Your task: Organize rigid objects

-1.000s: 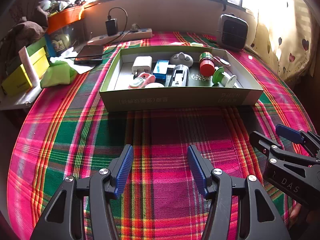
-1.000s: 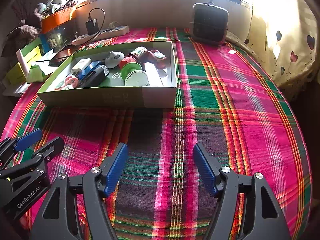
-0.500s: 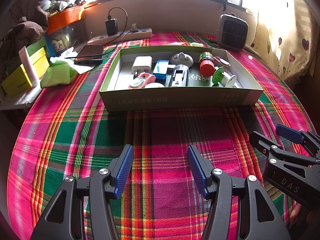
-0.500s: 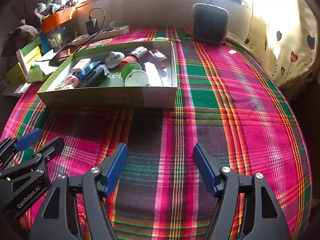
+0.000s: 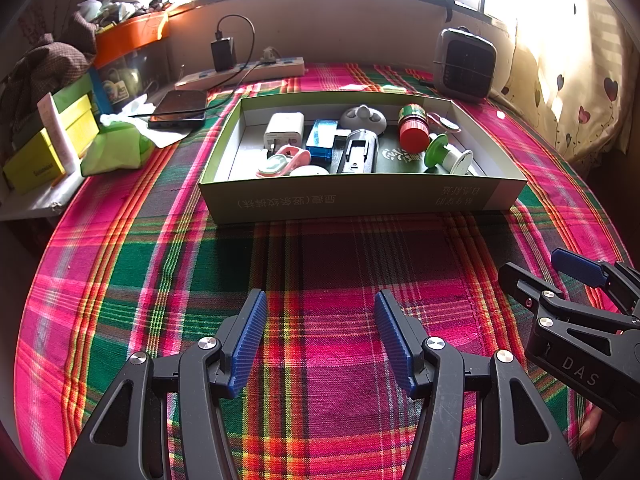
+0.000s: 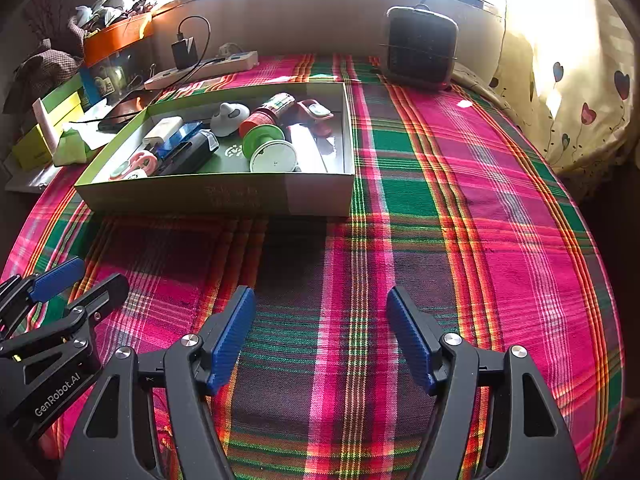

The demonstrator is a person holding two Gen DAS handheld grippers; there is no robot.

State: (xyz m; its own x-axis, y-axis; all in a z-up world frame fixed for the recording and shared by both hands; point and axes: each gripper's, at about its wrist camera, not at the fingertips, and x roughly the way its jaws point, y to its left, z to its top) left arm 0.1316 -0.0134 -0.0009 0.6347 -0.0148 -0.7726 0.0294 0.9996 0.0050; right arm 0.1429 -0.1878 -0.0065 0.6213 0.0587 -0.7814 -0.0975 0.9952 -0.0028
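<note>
Small rigid plastics, a red-capped bottle point(image 5: 413, 133) and green spool point(image 5: 444, 155) among them, lie in the green box point(image 5: 360, 200) on plaid cloth point(image 5: 320, 272), likely light and slick, best pinched across flat sides; left gripper point(image 5: 318, 320) and right gripper point(image 6: 320, 320) hover spread, empty.

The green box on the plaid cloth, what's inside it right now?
Inside the green box: a white charger, blue case, black device, red-capped bottle, green spool, pink gadget. The near wall hides the nearest floor.
</note>
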